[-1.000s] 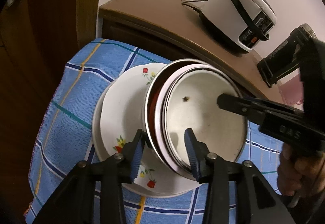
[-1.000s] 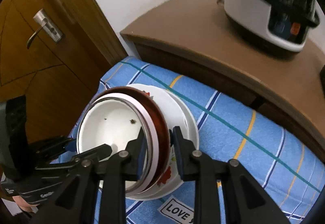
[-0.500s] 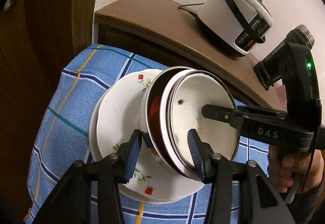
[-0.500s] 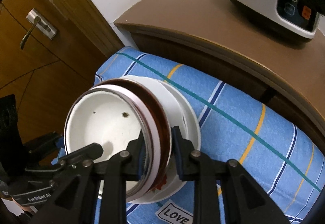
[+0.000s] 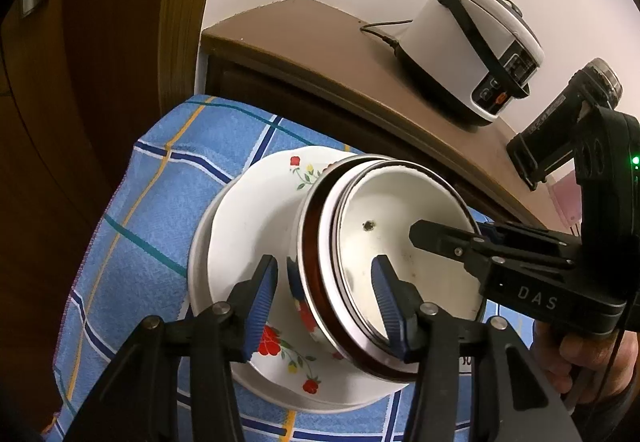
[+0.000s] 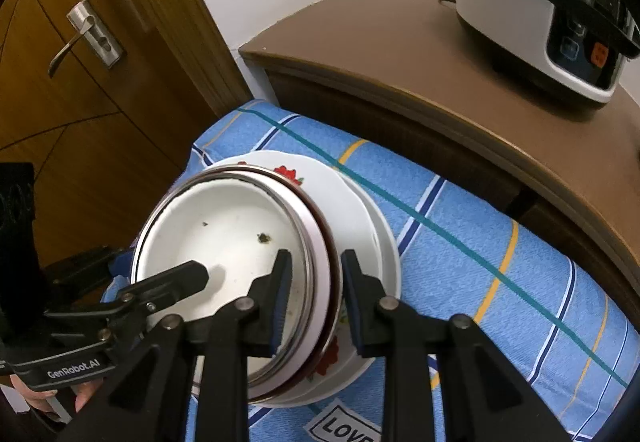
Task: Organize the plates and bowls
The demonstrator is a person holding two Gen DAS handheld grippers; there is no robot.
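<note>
White nested bowls (image 5: 404, 266) tilting on floral plate (image 5: 248, 226); left gripper (image 5: 324, 298) and right gripper (image 6: 314, 294) both straddling the rim, fingers parted, not clamping.

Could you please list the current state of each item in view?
Stacked bowls: nested, tilted, above the plates.
Floral plates: stacked on the cloth.
Left hand-held gripper: open, straddling the bowl rims.
Right hand-held gripper: straddling the opposite rims.
Rice cooker: lid closed.

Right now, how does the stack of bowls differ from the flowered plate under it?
The bowls are deep, nested and tipped on their side; the plate is shallow and lies flat on the blue cloth. The bowls show a dark brown rim band and food specks; the plate has red flowers. Both are round and white inside.
</note>
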